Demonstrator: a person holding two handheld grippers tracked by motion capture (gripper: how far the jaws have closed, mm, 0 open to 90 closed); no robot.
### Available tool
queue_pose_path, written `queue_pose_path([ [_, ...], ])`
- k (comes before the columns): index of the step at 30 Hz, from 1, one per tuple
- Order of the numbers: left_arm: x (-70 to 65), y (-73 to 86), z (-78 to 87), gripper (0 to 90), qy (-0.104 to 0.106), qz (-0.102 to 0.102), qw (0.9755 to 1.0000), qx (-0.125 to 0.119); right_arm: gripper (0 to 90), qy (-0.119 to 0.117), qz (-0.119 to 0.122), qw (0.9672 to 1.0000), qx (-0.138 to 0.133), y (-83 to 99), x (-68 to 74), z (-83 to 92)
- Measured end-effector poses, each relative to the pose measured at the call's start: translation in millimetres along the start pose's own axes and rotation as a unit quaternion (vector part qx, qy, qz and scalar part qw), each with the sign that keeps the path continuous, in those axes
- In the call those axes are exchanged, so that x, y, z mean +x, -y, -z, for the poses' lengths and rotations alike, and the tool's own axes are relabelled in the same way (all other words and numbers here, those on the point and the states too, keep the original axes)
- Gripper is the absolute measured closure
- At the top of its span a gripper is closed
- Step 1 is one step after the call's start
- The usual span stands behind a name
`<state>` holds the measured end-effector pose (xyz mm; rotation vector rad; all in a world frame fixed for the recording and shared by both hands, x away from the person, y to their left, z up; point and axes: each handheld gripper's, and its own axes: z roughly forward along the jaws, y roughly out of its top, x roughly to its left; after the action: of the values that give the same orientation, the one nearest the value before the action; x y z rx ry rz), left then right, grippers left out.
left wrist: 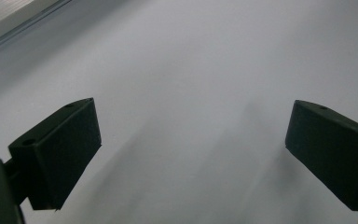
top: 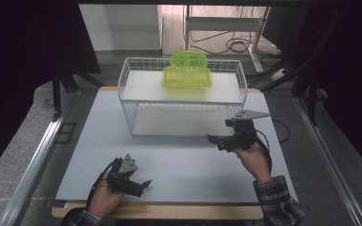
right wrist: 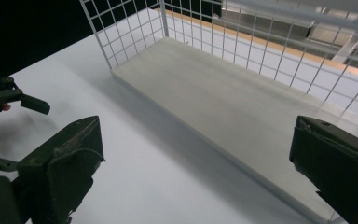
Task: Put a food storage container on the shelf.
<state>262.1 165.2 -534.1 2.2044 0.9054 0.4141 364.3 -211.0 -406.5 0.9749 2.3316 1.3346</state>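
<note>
The left gripper [top: 139, 184] is resting low over the near left part of the table [top: 179, 162], and its jaws are standing wide apart with nothing between them. The right gripper [top: 215, 141] is hovering just before the front right corner of the wire rack [top: 183, 96]; its jaws are also spread wide and holding nothing. The green container [top: 187, 70] is sitting on the rack's top shelf, near the middle, well apart from both grippers.

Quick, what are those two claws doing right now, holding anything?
Left claw: open, holding nothing, over the table.
Right claw: open, holding nothing, near the wire rack.
</note>
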Motion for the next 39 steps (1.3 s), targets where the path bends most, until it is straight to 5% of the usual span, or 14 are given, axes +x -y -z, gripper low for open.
queue_pose_path([
  [26,1.1,0.6,2.2,3.2,0.001,0.001,1.0000,-0.007,0.0,0.011,0.018,0.9995,0.024,48.9,8.5,2.9],
  [39,0.7,0.7,1.6,3.2,0.001,0.002,1.0000,-0.007,0.0,0.027,0.006,0.9993,0.026,81.0,4.2,12.7],
])
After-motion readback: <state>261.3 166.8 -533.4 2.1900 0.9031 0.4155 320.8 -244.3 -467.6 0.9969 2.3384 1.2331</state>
